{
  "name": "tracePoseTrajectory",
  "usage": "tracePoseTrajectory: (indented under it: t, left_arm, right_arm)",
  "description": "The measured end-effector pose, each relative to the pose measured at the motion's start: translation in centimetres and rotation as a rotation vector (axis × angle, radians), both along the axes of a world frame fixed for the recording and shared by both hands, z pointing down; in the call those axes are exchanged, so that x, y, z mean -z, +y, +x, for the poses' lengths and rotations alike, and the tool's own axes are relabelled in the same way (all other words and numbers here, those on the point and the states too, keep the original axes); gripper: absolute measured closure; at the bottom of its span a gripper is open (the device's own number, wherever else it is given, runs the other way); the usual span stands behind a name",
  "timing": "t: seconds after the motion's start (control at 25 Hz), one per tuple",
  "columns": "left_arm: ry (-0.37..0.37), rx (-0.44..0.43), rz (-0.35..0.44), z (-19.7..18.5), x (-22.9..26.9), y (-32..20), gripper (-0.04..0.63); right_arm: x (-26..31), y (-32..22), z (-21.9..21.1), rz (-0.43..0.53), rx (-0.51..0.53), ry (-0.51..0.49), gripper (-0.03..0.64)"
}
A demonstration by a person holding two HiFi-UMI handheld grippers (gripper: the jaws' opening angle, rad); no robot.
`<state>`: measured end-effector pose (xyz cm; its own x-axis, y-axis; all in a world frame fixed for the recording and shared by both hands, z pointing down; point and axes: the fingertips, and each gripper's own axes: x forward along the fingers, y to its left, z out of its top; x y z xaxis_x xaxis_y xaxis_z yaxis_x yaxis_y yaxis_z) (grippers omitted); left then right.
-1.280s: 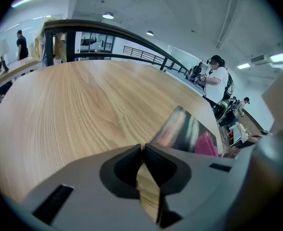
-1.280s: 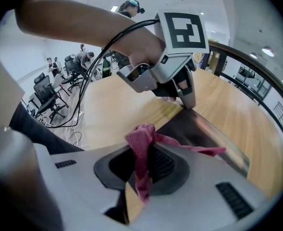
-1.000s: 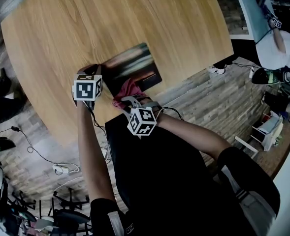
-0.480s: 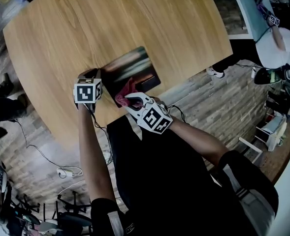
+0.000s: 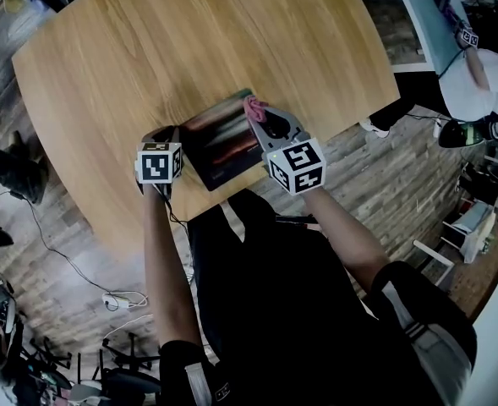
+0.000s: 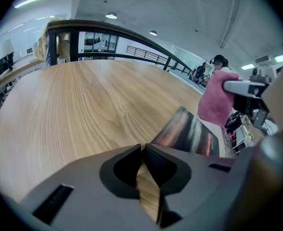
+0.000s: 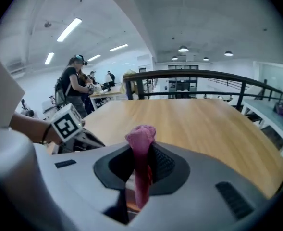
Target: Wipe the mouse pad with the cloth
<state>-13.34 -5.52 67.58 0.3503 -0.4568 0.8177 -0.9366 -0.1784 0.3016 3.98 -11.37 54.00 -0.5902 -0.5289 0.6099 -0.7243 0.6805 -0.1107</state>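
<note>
Right gripper [image 5: 261, 118] has its jaws pinched shut on the cloth [image 7: 140, 139] — a pink wad that bulges out above the tips and hangs as a strip below them. Seen from the head, the cloth sits at the far right corner of the mouse pad [image 5: 219, 138]. The left gripper view shows it hanging at that end, but whether it presses on the surface or is just clear of it cannot be told.

The mouse pad lies flat near the person's edge of the round wooden table [image 5: 189, 32], turned at an angle to that edge. Its streaky dark print hides any difference between wiped and unwiped areas. My reading is that wiping is under way, with the cloth at one end of a stroke; the middle and the near left part look like what remains to be covered.

Left gripper [image 6: 142, 150] has its jaws pressed together with nothing between them — only tabletop shows through the gap. Its tips are at the pad's left edge, probably steadying it, though contact is not clear.

Both forearms reach out from the body. The left is nearly straight, while the right is bent at the elbow and angles its gripper forward and to the left.
</note>
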Motion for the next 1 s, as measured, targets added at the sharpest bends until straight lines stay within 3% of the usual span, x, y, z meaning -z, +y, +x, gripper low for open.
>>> tracePoseTrajectory:
  t: [0.2, 0.44, 1.0]
  left_arm:
    - [0.0, -0.004, -0.001, 0.1, 0.3, 0.1, 0.551]
    - [0.003, -0.008, 0.003, 0.3, 0.5, 0.3, 0.551]
    - [0.01, -0.006, 0.006, 0.3, 0.4, 0.3, 0.551]
  right_arm:
    - [-4.2, -3.3, 2.3, -0.035, -0.079, 0.165, 0.551]
    - [-9.8, -3.7, 1.6, -0.125, -0.051, 0.307, 0.551]
    - [-12.4, -1.1, -4.2, -0.159, 0.124, 0.342, 0.551]
